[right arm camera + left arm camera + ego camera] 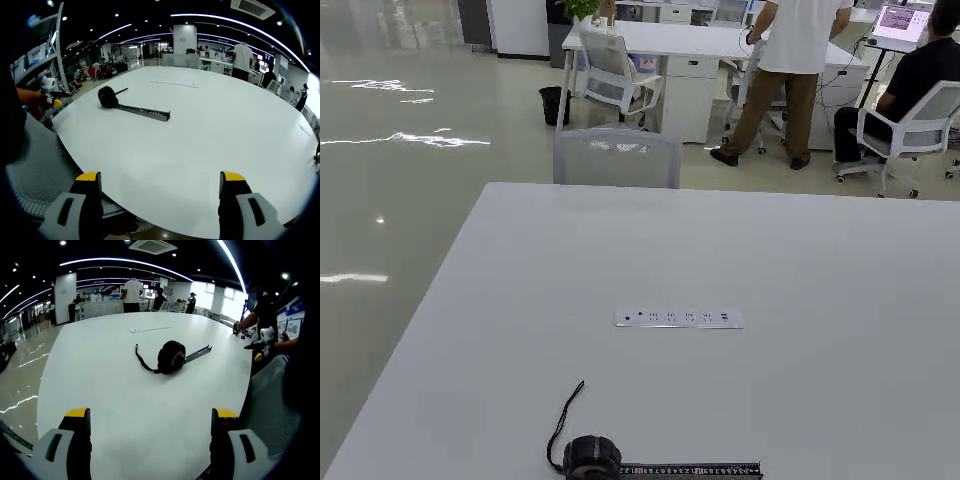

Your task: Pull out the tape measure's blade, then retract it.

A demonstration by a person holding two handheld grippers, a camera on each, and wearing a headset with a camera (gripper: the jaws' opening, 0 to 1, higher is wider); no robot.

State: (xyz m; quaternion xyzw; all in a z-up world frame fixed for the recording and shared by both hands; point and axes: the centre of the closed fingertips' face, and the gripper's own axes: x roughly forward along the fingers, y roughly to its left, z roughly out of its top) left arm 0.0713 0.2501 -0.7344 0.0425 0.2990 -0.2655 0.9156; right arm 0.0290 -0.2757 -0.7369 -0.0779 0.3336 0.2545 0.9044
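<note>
Head view: looking down across a broad white table (740,250), with a flush socket strip (678,318) at mid-surface and, at the near edge, the black tape measure (592,457), blade (692,469) lying extended flat to the right, wrist strap (563,420) curling away from the case. Beyond the far edge, a grey mesh chair (617,157), glossy pale floor (400,150), white desks (670,40), a standing person (790,60) and a seated person (910,90). Left gripper view: left gripper (151,415) low over the near tabletop, jaws wide apart on nothing, well short of the tape measure at mid-table. Right gripper view: right gripper (160,176) likewise spread and empty above the table edge, tape measure well off to the upper left, blade pointing toward the centre; curved ceiling light strips (225,22) overhead, shelving (42,45) at left.
</note>
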